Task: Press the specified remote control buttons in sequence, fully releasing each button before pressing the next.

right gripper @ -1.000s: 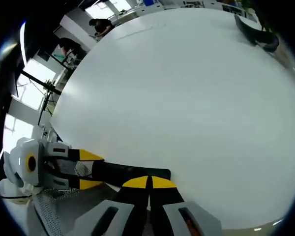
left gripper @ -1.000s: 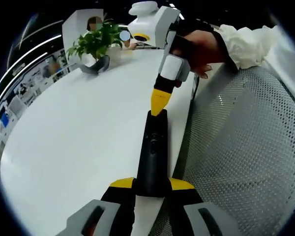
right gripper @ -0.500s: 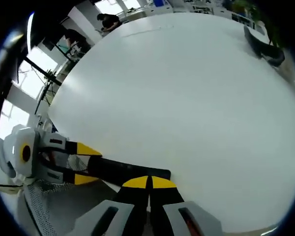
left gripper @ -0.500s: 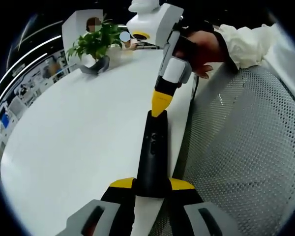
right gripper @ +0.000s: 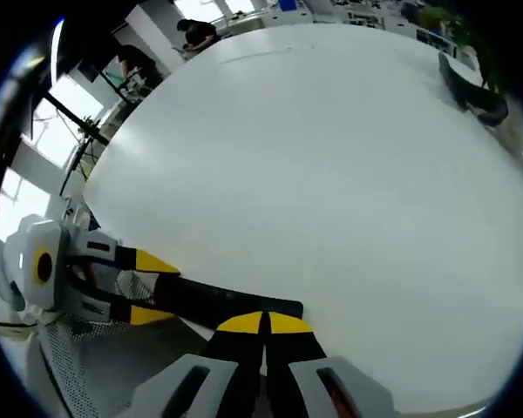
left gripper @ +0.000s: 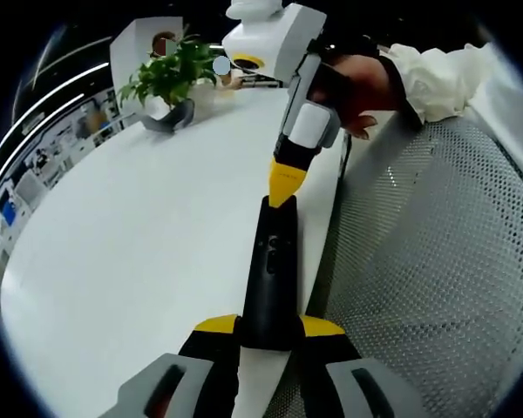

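A black remote [left gripper: 270,266] lies lengthwise along the white table's [left gripper: 139,235] edge. My left gripper [left gripper: 268,326] is shut on its near end, one yellow jaw on each side. My right gripper [left gripper: 281,187] comes down from above, held by a hand [left gripper: 357,83], with its yellow tips shut together and meeting the remote's far end. In the right gripper view, my right gripper [right gripper: 263,324] is shut directly over the end of the remote [right gripper: 218,300], while the left gripper [right gripper: 170,292] clamps the other end at the lower left.
A potted plant [left gripper: 170,74] in a dark pot [right gripper: 471,91] stands at the far end of the table. A grey mesh surface [left gripper: 427,261] runs alongside the table's edge. People [right gripper: 196,30] stand far off in the room.
The right gripper view has shifted slightly, so that camera moved a little. The remote stays clamped and the right gripper's tips stay at its far end.
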`<state>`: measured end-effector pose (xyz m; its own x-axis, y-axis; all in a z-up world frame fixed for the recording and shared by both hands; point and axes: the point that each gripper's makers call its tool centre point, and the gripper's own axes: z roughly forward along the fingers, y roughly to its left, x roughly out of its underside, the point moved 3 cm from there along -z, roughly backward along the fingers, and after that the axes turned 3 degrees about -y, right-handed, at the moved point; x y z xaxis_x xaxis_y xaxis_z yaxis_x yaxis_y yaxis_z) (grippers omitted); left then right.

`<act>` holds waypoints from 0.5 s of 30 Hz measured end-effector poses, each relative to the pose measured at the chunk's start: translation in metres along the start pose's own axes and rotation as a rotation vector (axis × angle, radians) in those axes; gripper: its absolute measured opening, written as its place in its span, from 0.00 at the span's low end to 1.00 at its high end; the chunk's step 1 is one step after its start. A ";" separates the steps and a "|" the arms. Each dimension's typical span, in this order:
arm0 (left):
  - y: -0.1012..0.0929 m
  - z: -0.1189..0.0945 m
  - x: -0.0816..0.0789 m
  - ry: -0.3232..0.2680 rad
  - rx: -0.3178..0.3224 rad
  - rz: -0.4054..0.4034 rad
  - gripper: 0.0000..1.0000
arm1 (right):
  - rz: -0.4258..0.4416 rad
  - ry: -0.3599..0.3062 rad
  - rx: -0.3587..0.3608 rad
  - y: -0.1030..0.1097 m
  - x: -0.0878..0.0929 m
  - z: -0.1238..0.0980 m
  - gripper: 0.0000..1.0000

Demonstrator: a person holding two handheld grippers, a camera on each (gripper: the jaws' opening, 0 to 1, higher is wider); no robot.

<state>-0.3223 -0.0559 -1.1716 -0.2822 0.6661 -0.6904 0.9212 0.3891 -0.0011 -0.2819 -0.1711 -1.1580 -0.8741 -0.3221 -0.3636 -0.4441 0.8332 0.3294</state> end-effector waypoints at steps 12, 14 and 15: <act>0.000 0.000 0.000 -0.001 0.000 0.004 0.24 | 0.061 -0.052 -0.071 0.004 -0.008 -0.004 0.00; 0.000 0.000 0.000 -0.001 -0.001 0.004 0.24 | 0.060 -0.044 -0.086 0.007 -0.007 -0.003 0.00; 0.000 0.000 0.000 0.000 -0.002 0.005 0.24 | 0.049 -0.033 -0.078 0.008 -0.005 -0.002 0.00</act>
<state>-0.3225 -0.0564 -1.1716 -0.2779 0.6680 -0.6903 0.9220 0.3871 0.0034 -0.2808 -0.1638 -1.1521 -0.8889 -0.2658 -0.3731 -0.4158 0.8099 0.4137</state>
